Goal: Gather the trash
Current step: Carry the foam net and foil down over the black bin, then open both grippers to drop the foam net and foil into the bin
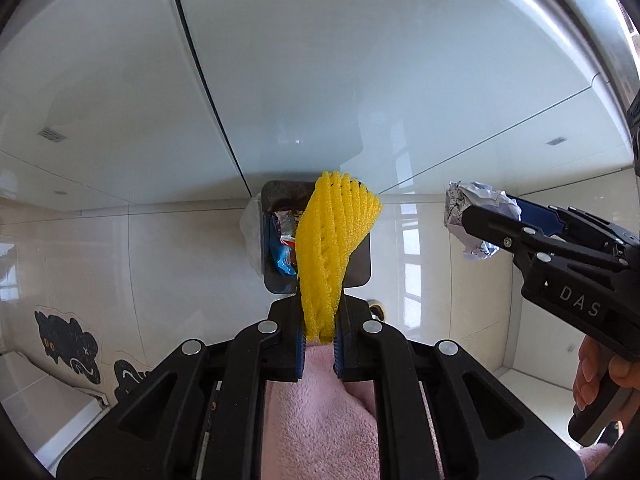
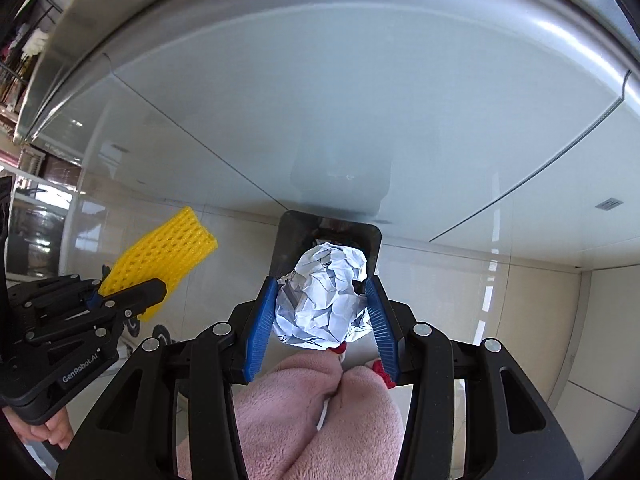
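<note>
My left gripper (image 1: 320, 312) is shut on a yellow foam net (image 1: 332, 248), which sticks out past the fingertips over a dark bin (image 1: 360, 256) on the floor below. Coloured wrappers (image 1: 282, 240) lie inside the bin. My right gripper (image 2: 322, 308) is shut on a crumpled white paper ball (image 2: 324, 300), and it also hangs over the bin (image 2: 290, 240). In the left wrist view the right gripper (image 1: 486, 216) shows at the right with the paper ball (image 1: 476, 208). The right wrist view has the left gripper (image 2: 132, 292) with the foam net (image 2: 160, 264) at the left.
A white glossy cabinet front (image 1: 320, 60) rises behind the bin. Pale floor tiles (image 1: 180, 260) lie around it. Legs in pink fleece (image 2: 320, 420) stand just under both grippers. Black cat stickers (image 1: 68, 340) show at the lower left. A hand (image 1: 600, 372) holds the right gripper's handle.
</note>
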Demonstrator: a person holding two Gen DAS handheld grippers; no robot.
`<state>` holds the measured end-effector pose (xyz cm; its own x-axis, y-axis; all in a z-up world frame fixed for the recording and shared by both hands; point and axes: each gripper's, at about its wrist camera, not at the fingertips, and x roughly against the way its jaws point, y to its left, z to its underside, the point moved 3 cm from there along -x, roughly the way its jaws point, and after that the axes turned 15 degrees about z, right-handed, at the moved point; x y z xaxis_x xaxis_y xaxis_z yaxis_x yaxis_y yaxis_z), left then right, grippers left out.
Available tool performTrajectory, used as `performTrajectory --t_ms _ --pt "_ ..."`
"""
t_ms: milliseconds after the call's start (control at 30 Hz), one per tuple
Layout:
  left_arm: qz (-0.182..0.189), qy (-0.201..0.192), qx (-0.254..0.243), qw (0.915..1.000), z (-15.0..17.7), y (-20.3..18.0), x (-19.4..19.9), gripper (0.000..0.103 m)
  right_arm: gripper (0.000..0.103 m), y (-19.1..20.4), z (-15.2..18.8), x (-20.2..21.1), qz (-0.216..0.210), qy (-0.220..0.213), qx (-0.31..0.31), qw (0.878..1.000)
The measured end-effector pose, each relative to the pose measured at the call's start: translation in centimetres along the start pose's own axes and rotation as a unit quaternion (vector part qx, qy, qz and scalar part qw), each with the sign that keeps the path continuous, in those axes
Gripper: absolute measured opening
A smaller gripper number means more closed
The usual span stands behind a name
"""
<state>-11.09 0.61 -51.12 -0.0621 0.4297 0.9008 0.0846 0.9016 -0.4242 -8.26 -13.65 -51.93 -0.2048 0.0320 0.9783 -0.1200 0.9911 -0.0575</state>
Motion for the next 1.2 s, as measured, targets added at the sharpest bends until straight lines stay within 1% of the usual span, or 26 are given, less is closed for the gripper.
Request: performTrajectory --t_ms 100,167,300,367,500,567,600,633,667,700,733,767,800,833,900,933,1000,1033,1067,1200 --pt "0.005 0.018 -0.004 0.9998 -0.4 1.3 -2.9 0.009 0.046 0.5 0.1 -2.8 0.000 0.022 -0.020 1.000" --pt "0.008 0.024 -0.006 0.9997 -0.8 1.9 -4.4 0.009 0.047 0.6 0.0 -4.6 -0.007 0.041 -0.039 0.998" --pt "0.016 0.031 -0.001 0.9994 -1.6 2.7 -6.6 0.009 0.047 1.2 0.4 -7.7 0.004 0.064 -0.058 0.996" --pt "0.016 0.034 0.000 0.9993 -1.9 3.1 -7.6 0.009 0.047 0.7 0.4 -9.0 0.005 0.074 -0.074 0.995" --pt "0.020 0.044 0.001 0.9989 -2.3 3.6 -9.0 0.010 0.047 0.5 0.6 -10.6 -0.002 0.090 -0.107 0.990" --pt "0.022 0.048 -0.002 0.9986 -2.6 3.4 -9.3 0.013 0.049 0.4 0.3 -10.8 -0.005 0.092 -0.113 0.989" --pt "0.024 0.047 -0.003 0.9986 -2.3 3.6 -9.2 0.013 0.049 0.4 0.3 -10.9 -0.005 0.091 -0.114 0.989" --pt "0.025 0.046 -0.003 0.9986 -2.4 3.6 -9.2 0.017 0.049 0.5 0.2 -10.8 -0.006 0.090 -0.114 0.989" --pt "0.023 0.045 -0.002 0.9987 -2.5 3.6 -9.1 0.031 0.050 0.4 0.0 -10.8 -0.010 0.090 -0.116 0.989" --pt "0.020 0.042 -0.001 0.9989 -2.5 3.7 -9.1 0.042 0.052 0.3 0.0 -10.5 -0.012 0.090 -0.117 0.989" --pt "0.018 0.037 -0.002 0.9992 -2.6 3.6 -9.1 0.044 0.060 0.3 -0.1 -10.5 -0.014 0.091 -0.119 0.989" --pt "0.014 0.036 -0.004 0.9993 -2.8 3.7 -9.0 0.049 0.070 0.2 -0.2 -10.3 -0.010 0.090 -0.121 0.989" --pt "0.011 0.036 -0.005 0.9993 -2.9 3.8 -8.8 0.055 0.073 -0.1 -0.5 -10.4 -0.003 0.086 -0.121 0.989" --pt "0.009 0.035 -0.006 0.9993 -3.0 3.9 -8.6 0.058 0.079 -0.2 -0.6 -10.4 0.004 0.083 -0.121 0.989" --pt "0.001 0.034 -0.011 0.9993 -3.0 4.1 -8.3 0.070 0.082 -0.4 -0.7 -10.3 0.014 0.082 -0.119 0.989" --pt "-0.004 0.035 -0.013 0.9993 -3.1 4.2 -8.1 0.072 0.083 -0.6 -0.8 -10.3 0.018 0.085 -0.118 0.989" --pt "-0.008 0.034 -0.015 0.9993 -3.1 4.2 -7.6 0.082 0.087 -0.9 -0.9 -10.1 0.024 0.087 -0.116 0.989" --pt "-0.008 0.033 -0.015 0.9993 -3.2 4.2 -7.3 0.084 0.095 -1.0 -1.0 -9.9 0.031 0.086 -0.114 0.989" --pt "-0.008 0.031 -0.014 0.9994 -3.2 4.2 -6.9 0.087 0.100 -1.0 -1.2 -9.5 0.039 0.081 -0.110 0.990" --pt "-0.012 0.021 -0.015 0.9996 -3.6 3.4 -5.2 0.095 0.100 -1.3 -1.8 -8.1 0.050 0.071 -0.090 0.992"
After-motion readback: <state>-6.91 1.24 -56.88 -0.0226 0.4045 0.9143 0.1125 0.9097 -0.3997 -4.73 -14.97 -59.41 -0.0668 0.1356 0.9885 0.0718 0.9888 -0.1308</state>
